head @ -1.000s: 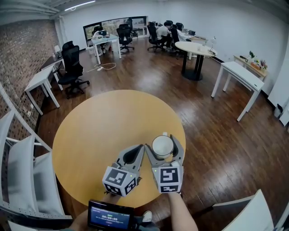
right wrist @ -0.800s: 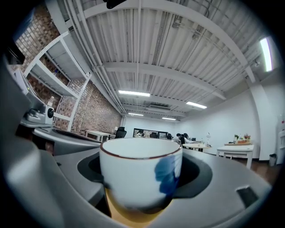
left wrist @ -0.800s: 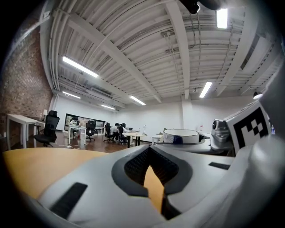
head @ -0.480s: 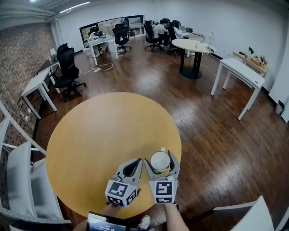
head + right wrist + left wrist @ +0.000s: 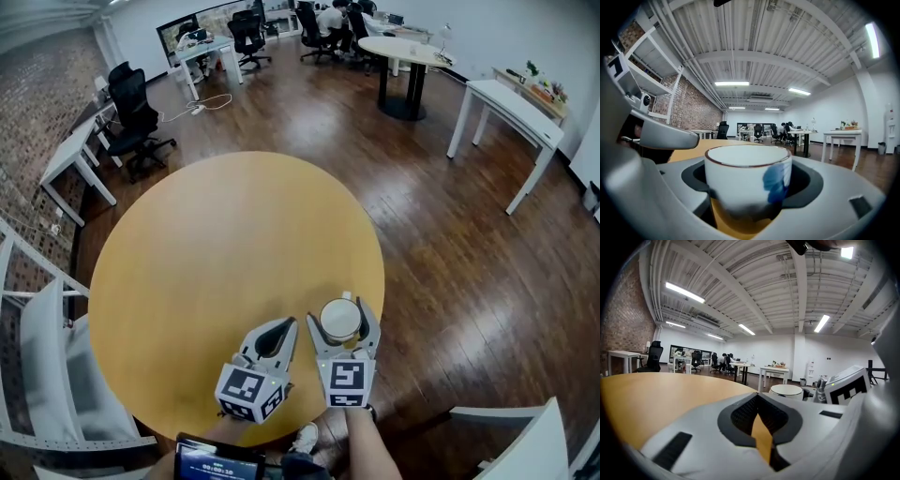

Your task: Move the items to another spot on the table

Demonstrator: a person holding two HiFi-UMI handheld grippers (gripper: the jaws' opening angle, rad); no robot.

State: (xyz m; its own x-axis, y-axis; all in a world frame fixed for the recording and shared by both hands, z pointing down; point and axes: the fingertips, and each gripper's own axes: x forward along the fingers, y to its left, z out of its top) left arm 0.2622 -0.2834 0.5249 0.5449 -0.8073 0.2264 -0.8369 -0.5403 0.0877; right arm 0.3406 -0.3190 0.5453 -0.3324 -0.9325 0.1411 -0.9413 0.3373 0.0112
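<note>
While a thin brown line rings its rim and a blue smudge marks its side, the white cup (image 5: 747,178) stands upright between the jaws of the right hand-held gripper (image 5: 342,322), which pinches it from both sides. It is over the near right part of the round yellow counter (image 5: 206,253), close to the edge. Whether its base touches the surface cannot be told.

Just beside it, the left hand-held gripper (image 5: 278,330) lies with its jaws pressed together and nothing between them, so that only a sliver of the counter shows through the gap behind the tips. A forearm (image 5: 372,448) reaches in from the lower edge, beside a small lit screen (image 5: 217,460).

Beyond the counter stretch a dark wooden floor (image 5: 441,234), black office chairs (image 5: 131,117) and white tables (image 5: 511,108).
</note>
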